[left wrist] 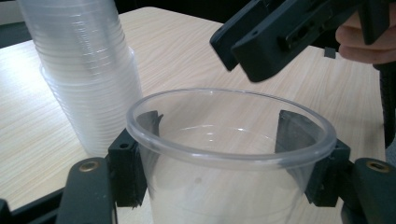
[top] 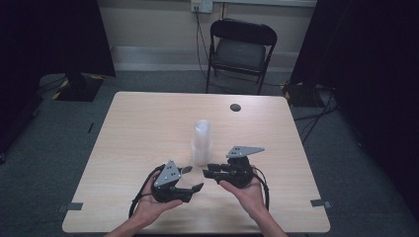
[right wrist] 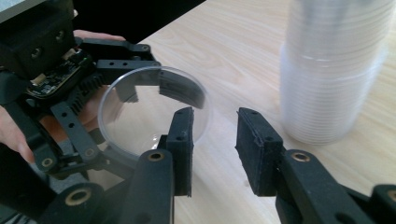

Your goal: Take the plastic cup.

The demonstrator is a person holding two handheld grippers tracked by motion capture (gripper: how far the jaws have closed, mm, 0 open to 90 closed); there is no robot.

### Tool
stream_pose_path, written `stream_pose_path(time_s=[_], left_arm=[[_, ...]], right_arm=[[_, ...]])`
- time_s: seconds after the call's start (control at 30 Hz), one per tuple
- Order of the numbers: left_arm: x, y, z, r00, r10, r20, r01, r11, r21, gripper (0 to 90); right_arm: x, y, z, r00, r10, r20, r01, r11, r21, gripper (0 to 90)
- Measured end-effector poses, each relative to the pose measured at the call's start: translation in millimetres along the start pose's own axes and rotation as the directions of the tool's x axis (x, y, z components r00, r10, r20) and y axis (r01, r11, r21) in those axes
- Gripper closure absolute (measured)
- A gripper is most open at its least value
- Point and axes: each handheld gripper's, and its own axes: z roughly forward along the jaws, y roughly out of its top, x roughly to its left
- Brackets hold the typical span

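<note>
Holding one clear plastic cup [left wrist: 231, 154] in my left gripper [top: 190, 178], I have its two jaws pressed on the cup's sides just under the rim, so the cup sits snug between them, low over the near part of the table [top: 148, 123]. The tall stack of cups [top: 201, 143] stands upright just past both grippers, near the middle of the table, and the held cup is apart from it. My right gripper [top: 210, 173] is right beside the left one, pointing at it. Its jaws are partly open with only a small gap, and nothing is between them. In the right gripper view the cup's rim is just past the tip of one jaw, and I cannot tell if that tip touches it. I think the step now is passing or steadying the single cup after it came off the stack. Next, I would bring the right gripper up to the cup so one jaw goes inside the rim and one outside, then close gently. The cup is thin and bendy, so a hard squeeze could crush it or make it pop out.
</note>
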Motion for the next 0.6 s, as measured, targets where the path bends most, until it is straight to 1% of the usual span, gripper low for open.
stream_pose_path(time_s=[0.07, 0.1, 0.17, 0.2, 0.27, 0.3, 0.33, 0.4, 0.47, 0.5, 0.6], left_arm=[[3.0, -0.5, -1.4, 0.9996, -0.015, -0.022, 0.015, 0.9999, 0.000, 30.6], [4.8, -0.5, -1.7, 0.9994, -0.024, -0.023, 0.024, 0.9997, -0.008, 30.6], [8.3, 0.0, -3.6, 0.9990, -0.031, -0.033, 0.030, 0.9994, -0.014, 30.6], [8.3, 0.0, -3.6, 0.9990, -0.031, -0.033, 0.030, 0.9994, -0.014, 30.6], [12.6, 1.5, -8.1, 0.9986, -0.044, -0.030, 0.043, 0.9988, -0.023, 30.6], [12.6, 1.5, -8.1, 0.9986, -0.044, -0.030, 0.043, 0.9988, -0.023, 30.6], [16.4, 3.1, -13.4, 0.9978, -0.048, -0.047, 0.046, 0.9983, -0.035, 30.6], [20.6, 3.0, -17.0, 0.9961, -0.073, -0.049, 0.071, 0.9965, -0.043, 30.6], [24.3, 2.6, -18.8, 0.9946, -0.088, -0.055, 0.085, 0.9950, -0.051, 30.6], [24.3, 2.6, -18.8, 0.9946, -0.088, -0.055, 0.085, 0.9950, -0.051, 30.7], [30.8, 1.8, -22.2, 0.9886, -0.122, -0.088, 0.116, 0.9907, -0.071, 30.7]], right_arm=[[-1.1, 0.5, -2.4, 1.0000, 0.003, 0.004, -0.003, 1.000, -0.012, 66.9], [-2.4, 0.8, -3.8, 1.0000, 0.005, 0.003, -0.005, 1.000, -0.015, 66.8], [-4.4, 1.1, -6.4, 0.9998, 0.008, 0.019, -0.007, 1.000, -0.022, 66.9], [-5.5, 1.2, -7.5, 0.9997, 0.011, 0.022, -0.011, 1.000, -0.026, 66.9], [-7.4, 1.6, -9.9, 0.9990, 0.008, 0.045, -0.007, 1.000, -0.031, 66.9], [-7.4, 1.6, -9.9, 0.9990, 0.008, 0.045, -0.007, 1.000, -0.031, 66.9], [-10.5, 1.3, -13.0, 0.9983, 0.016, 0.055, -0.014, 0.999, -0.042, 67.0], [-12.8, 1.1, -14.8, 0.9978, 0.018, 0.065, -0.015, 0.999, -0.043, 66.8], [-15.1, 0.9, -16.1, 0.9971, 0.019, 0.074, -0.016, 0.999, -0.044, 66.8], [-16.1, 0.6, -16.5, 0.9965, 0.020, 0.081, -0.017, 0.999, -0.043, 66.8], [-19.2, -1.4, -17.0, 0.9954, 0.028, 0.092, -0.024, 0.999, -0.043, 66.8]])
